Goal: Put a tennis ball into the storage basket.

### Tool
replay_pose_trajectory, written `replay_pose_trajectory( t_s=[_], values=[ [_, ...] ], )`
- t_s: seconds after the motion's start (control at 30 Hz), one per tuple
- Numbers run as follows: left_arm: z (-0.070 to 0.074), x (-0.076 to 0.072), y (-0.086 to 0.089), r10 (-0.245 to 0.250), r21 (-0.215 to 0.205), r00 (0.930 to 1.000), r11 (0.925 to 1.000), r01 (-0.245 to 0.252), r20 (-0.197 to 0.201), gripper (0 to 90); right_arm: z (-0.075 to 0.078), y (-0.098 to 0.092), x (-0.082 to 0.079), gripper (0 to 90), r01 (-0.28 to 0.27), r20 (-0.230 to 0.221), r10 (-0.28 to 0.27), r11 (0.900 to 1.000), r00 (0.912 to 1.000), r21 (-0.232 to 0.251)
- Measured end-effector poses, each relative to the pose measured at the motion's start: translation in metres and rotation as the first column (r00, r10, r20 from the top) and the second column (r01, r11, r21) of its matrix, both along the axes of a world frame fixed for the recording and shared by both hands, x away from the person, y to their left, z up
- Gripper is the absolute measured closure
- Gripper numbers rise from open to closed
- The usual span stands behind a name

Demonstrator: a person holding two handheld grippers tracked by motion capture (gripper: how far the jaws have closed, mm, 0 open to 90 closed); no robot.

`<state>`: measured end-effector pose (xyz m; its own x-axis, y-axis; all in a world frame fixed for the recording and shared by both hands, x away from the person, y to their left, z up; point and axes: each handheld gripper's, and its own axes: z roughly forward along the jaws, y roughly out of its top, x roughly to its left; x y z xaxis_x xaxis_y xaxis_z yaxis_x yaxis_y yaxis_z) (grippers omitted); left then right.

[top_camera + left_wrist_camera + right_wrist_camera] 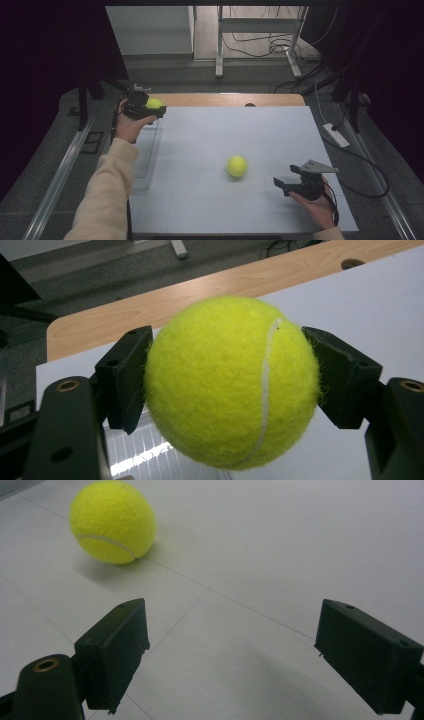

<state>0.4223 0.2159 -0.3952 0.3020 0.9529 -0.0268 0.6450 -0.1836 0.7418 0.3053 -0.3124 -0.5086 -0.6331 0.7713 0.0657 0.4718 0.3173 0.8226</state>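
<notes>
At the near right of the white table top (pixel 210 210), the right gripper (pixel 281 183) is hovering low in the person's right hand (pixel 312 205), pointing left. Its black jaws are standing wide apart with only bare table between them, so it is gripping nothing. A grey three-cornered plate (pixel 315 166) is sitting on top of it.

Just left of that gripper and a little farther off, a fuzzy yellow-green tennis ball (pixel 236 166) is lying free on the table, near the middle and apart from the jaws; in the right gripper view it is sitting ahead at upper left (pixel 112 521).

At the far left corner, the left gripper (pixel 152 111) is being held up in the person's left hand (pixel 131 127), a cream sleeve (pixel 105 195) trailing back to the near edge. Its jaws are pressing on both sides of a second yellow-green tennis ball (pixel 232 382), which is being held above the table, just before the bare wooden strip (pixel 225 99) at the table's far edge.
</notes>
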Motion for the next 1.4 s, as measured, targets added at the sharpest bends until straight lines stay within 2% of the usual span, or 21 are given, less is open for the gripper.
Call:
replay_pose_trajectory(
  t_s=[0.2,0.37,0.6,0.77,1.17,1.4],
  values=[
    [-0.003,0.001,0.009,0.024,-0.002,0.9997,0.9997,-0.024,-0.009,26.3,0.000,0.000,0.000,13.7,0.002,0.001,-0.002,1.000,1.0000,0.000],
    [-0.002,0.001,0.017,0.043,-0.006,0.9991,0.9991,-0.043,0.004,26.3,0.000,0.000,0.000,13.7,0.001,0.001,-0.001,1.000,1.0000,-0.003],
    [-0.004,0.001,0.028,0.059,0.008,0.9982,0.9982,-0.059,-0.007,26.3,0.000,0.000,0.000,13.7,0.000,0.000,0.000,1.000,1.0000,-0.001],
    [-0.004,-0.001,0.036,0.074,0.002,0.9973,0.9973,-0.074,-0.001,26.3,0.000,0.000,0.000,13.7,0.001,0.001,-0.001,1.000,1.0000,-0.002],
    [-0.008,-0.003,0.058,0.135,0.011,0.9908,0.9908,-0.135,-0.011,26.3,-0.001,0.001,0.000,13.8,0.001,-0.001,-0.001,1.000,1.0000,-0.001],
    [-0.009,-0.003,0.064,0.150,0.014,0.9885,0.9886,-0.150,-0.013,26.3,-0.001,0.001,0.000,13.8,0.001,-0.002,-0.001,1.000,1.0000,-0.001]
  ],
)
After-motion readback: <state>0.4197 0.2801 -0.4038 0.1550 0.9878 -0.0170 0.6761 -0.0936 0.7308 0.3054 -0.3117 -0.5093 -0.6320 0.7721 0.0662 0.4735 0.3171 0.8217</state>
